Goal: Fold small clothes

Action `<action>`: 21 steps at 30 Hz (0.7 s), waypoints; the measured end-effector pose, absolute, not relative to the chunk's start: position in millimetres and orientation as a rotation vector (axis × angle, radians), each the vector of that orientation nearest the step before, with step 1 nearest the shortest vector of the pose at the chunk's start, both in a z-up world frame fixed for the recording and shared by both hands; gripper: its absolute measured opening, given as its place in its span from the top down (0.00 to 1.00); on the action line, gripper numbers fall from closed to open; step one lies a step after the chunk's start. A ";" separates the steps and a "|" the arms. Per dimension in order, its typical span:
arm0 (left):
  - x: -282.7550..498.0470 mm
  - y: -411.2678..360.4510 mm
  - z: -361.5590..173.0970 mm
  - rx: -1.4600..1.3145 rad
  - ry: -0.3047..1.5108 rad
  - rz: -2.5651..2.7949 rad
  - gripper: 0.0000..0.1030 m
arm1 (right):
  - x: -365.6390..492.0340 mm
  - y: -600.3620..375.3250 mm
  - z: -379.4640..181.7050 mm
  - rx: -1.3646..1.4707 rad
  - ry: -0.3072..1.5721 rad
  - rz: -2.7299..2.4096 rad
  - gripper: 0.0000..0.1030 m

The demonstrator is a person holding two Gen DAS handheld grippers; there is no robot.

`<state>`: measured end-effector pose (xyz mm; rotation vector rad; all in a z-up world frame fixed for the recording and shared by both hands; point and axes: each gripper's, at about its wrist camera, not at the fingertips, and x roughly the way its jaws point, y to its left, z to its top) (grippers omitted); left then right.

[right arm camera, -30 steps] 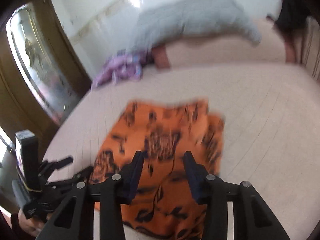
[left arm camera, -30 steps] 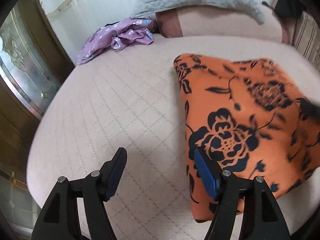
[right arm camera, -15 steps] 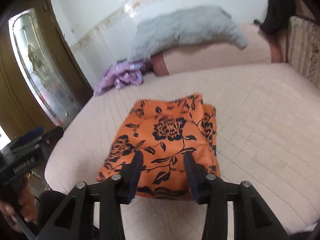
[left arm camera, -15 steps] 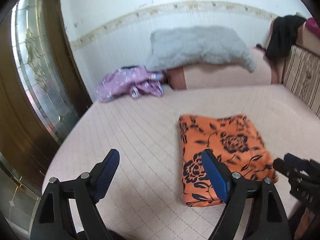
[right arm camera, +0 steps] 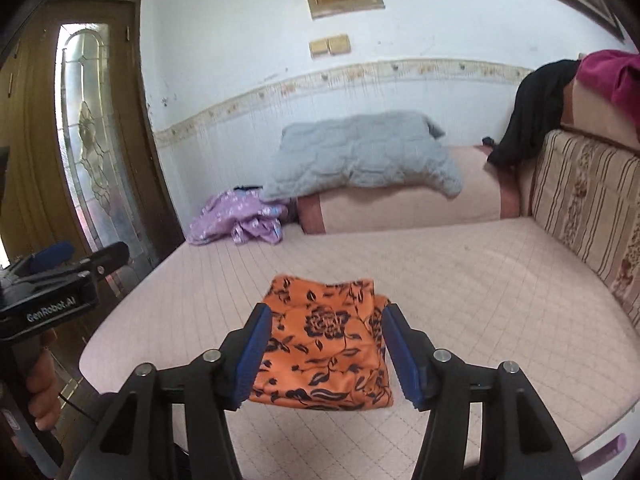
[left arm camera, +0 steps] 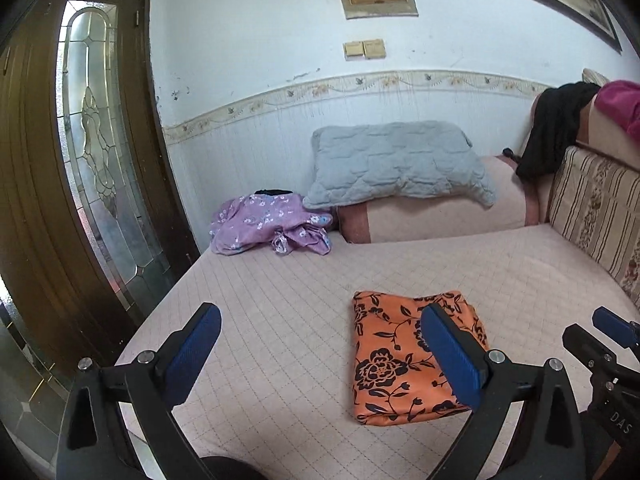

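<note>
My left gripper hovers above bed, fingers spread wide, holding nothing. My right gripper likewise spread, empty. Folded orange floral garment lies flat near bed's front edge. Crumpled purple garment at far left corner, beside grey pillow.

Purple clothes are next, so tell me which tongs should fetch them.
Left, probably. The purple clothes lie crumpled at the bed's far left, on the left tongs' side. The right tongs face the folded orange garment. Both are open and empty.
</note>
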<state>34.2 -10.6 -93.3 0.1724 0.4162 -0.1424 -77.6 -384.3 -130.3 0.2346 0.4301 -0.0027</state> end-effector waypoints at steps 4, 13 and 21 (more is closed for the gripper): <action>29.9 -5.3 -86.6 0.153 0.415 -0.136 0.03 | -89.8 -379.3 -119.2 0.215 0.403 -0.018 0.39; 28.9 -6.6 -85.4 0.158 0.425 -0.128 0.03 | -93.7 -376.0 -115.3 0.194 0.388 -0.029 0.38; 29.2 -2.7 -83.7 0.147 0.425 -0.134 0.03 | -92.0 -368.9 -116.6 0.167 0.390 -0.033 0.38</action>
